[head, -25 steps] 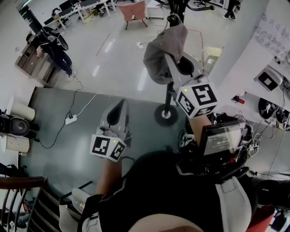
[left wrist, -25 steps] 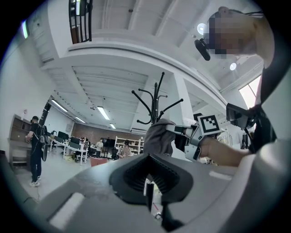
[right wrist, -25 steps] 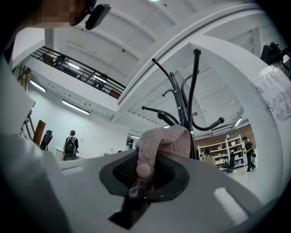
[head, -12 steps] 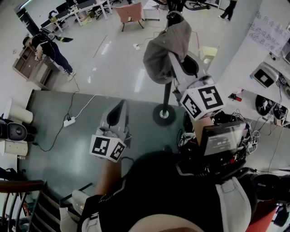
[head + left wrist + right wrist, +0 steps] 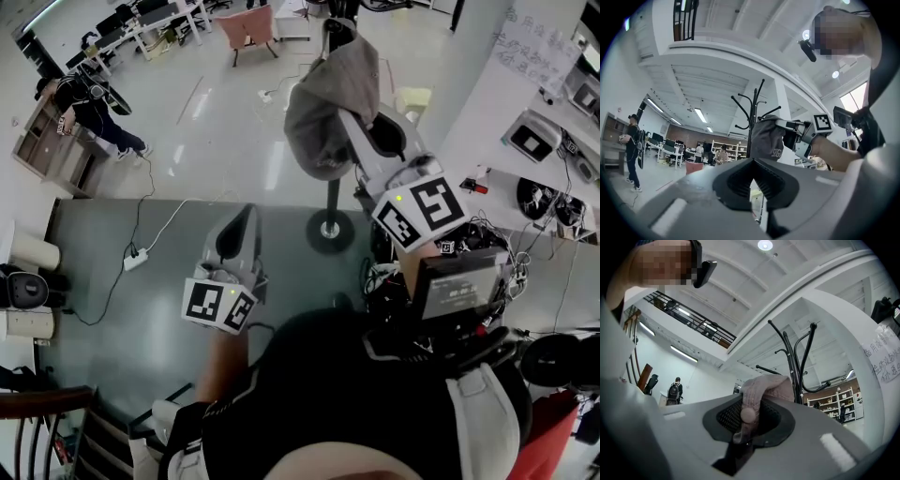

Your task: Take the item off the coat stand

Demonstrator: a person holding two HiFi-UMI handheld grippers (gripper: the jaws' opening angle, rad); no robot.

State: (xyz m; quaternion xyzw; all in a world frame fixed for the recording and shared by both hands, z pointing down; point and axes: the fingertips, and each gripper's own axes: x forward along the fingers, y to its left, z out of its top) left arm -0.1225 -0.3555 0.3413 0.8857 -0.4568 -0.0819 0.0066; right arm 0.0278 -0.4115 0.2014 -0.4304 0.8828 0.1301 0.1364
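– High on the coat stand (image 5: 331, 202), the grey cap (image 5: 323, 108) sits bunched against the pole; the head view looks down on it and on the stand's round base on the floor (image 5: 234, 112).

– And the right tool (image 5: 351, 122)?

– From above it reaches into the cap's right side; whether it pinches cannot be read there; the right gripper view settles it; the right tool (image 5: 743, 418) is clenched on a fold of the cap (image 5: 766, 383), and the cap's top button lies right between its jaws.

– Does the cap hang on a hook?

– No view tells; the right gripper view sets the black pole and curved hooks (image 5: 801, 366) just behind the cap; the left gripper view puts the cap (image 5: 766, 138) in front of the pole (image 5: 751, 108), hooks spreading above it, with the right tool (image 5: 785, 125) gripping it from the side; only that view shows pale lettering on the fabric, too small to read.

– And the left tool (image 5: 247, 216)?

– Lower in the head view, well apart from the stand, pointing toward it; in its own view the left tool (image 5: 752, 161) has its jaws together on nothing.

– Anyone else?

– A person (image 5: 94, 94) stands far off at the left; the left gripper view shows them (image 5: 632, 140) too.
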